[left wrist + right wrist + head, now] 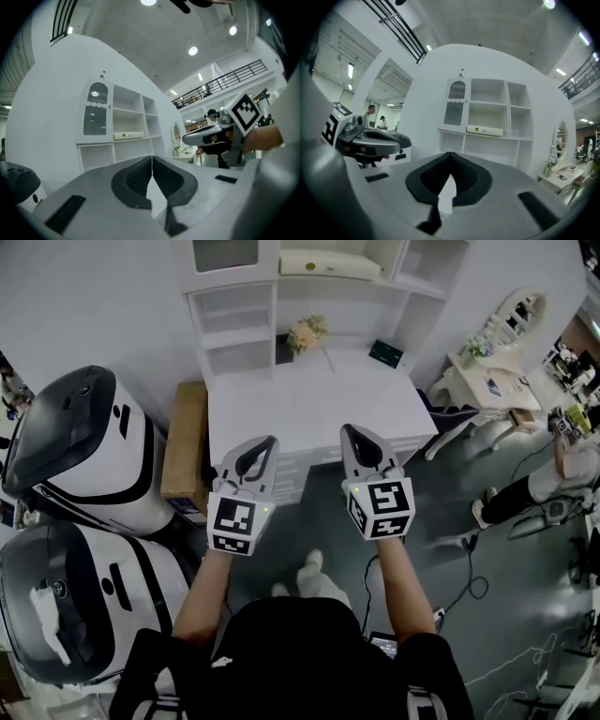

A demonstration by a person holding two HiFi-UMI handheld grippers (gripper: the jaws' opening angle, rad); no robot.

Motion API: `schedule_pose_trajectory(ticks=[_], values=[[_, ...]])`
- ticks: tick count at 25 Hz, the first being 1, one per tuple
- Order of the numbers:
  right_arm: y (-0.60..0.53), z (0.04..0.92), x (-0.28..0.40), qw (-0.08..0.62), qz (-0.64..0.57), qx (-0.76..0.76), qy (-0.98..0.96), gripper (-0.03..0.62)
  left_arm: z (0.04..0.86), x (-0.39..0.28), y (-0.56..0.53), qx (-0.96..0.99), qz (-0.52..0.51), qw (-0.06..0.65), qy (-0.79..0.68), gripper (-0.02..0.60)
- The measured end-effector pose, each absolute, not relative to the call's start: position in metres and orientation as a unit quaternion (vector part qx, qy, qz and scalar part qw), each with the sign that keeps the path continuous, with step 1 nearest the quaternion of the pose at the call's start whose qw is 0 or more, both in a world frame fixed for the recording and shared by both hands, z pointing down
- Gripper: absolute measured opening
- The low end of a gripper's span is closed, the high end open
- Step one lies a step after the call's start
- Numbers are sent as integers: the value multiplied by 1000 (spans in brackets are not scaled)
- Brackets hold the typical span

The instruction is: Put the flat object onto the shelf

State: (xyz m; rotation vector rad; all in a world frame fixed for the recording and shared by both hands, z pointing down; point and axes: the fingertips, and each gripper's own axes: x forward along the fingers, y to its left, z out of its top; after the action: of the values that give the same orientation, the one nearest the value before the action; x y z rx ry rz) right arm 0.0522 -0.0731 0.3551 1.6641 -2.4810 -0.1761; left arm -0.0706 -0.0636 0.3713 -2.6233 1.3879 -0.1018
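The dark flat object [385, 353] is lying on the desk [309, 413], right at its far right corner, just below the shelf unit [236, 320], and it is being touched by nothing. A bunch of flowers [307, 333] is standing along the desk's far edge, well apart from it on the left. A long white box [328, 263] is sitting on a shelf above. Both grippers are being held side by side over the desk's near edge, far short of the flat object. The left gripper [265, 448] is being held clenched, jaws pressed together on nothing. The right gripper [354, 437] is being held clenched and empty too. A wooden cabinet [185, 451] is standing against the desk's left edge.
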Motion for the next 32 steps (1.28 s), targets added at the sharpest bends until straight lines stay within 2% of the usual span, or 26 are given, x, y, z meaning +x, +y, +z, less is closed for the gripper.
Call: schedule_pose_trajectory(ticks=[32], values=[[-57, 343, 126, 64, -61, 545, -834, 0, 349, 12, -50, -878, -24, 96, 469, 8]])
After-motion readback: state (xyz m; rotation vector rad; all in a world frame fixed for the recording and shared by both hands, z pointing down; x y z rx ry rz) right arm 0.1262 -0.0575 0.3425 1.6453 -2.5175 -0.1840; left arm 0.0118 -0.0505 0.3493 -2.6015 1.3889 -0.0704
